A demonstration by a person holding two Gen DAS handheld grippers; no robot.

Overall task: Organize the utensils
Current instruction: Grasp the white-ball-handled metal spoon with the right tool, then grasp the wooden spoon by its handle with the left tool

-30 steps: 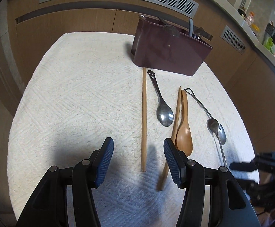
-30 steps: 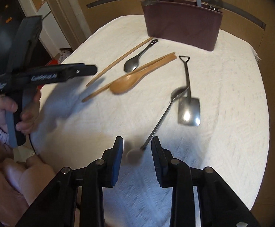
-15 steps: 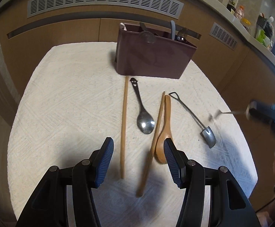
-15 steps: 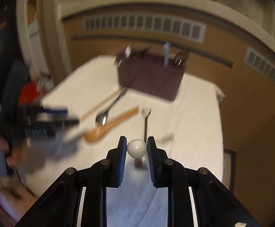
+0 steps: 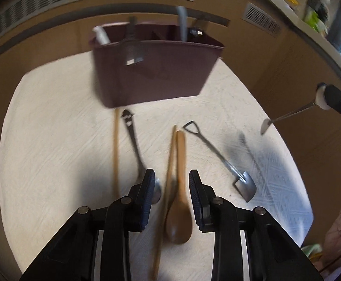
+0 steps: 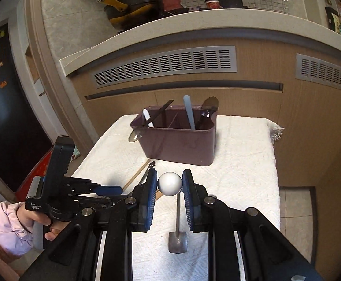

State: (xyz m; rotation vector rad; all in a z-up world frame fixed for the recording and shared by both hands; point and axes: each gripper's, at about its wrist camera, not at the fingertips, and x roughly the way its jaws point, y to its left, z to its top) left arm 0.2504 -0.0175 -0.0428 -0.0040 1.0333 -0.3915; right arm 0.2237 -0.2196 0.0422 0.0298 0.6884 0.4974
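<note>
Right wrist: right gripper (image 6: 169, 185) clamps ball-ended spoon (image 6: 169, 184) | left gripper (image 5: 171, 194) parted, seemingly straddling wooden spoon (image 5: 179, 215)

Left wrist view: motion blur throughout, strongest on maroon caddy (image 5: 156, 70) and upright utensils; white cloth (image 5: 53, 145) weave smeared. Bright window patch at upper right edge, blown out. Soft dark shadow on cloth beside left gripper (image 5: 170, 187); second shadow streak near shovel-shaped spoon (image 5: 219, 161).

Right wrist view: sharp, evenly lit, moderate brightness. Highlight on white ball (image 6: 169, 183) held in right gripper (image 6: 169, 187). Left doorway dim.

Both: heavy fisheye bowing, black vignette at corners.
</note>
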